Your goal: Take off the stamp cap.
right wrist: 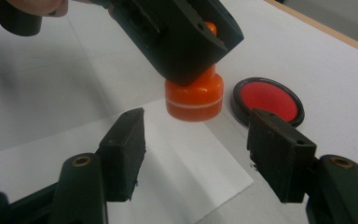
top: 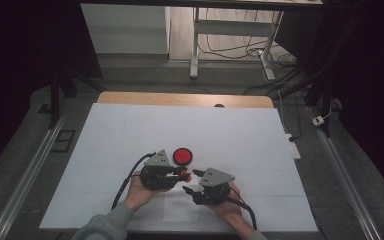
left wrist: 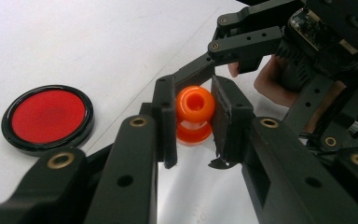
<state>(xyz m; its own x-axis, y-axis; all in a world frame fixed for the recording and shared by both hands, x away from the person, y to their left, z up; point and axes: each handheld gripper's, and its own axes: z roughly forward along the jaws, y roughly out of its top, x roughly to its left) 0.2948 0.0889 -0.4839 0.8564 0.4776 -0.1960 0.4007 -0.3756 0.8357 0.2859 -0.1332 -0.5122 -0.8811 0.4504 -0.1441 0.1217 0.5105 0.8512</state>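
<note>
1. The left claw (left wrist: 193, 122) is clamped on the narrow top of an orange bottle cap (left wrist: 194, 114), a pad pressed against each side, holding it just above the desk (top: 130, 130).
2. The right claw (right wrist: 196, 154) stands wide apart with nothing between its pads; the cap's broad lower ring (right wrist: 194, 99) sits straight ahead of it, at about twelve o'clock, a little beyond the tips and untouched.
3. By my reading, this is a handover or a two-handed grip in the making: one claw steadies the cap while the other lines up on its base.
4. The next move would call for the right claw to ease forward until the ring is between its pads, then close (squarely, or the round side may slip).
5. A red disc with a black rim (top: 182, 156) lies flat on the desk, at roughly one o'clock from the left claw in the high view, near but apart from the cap.
</note>
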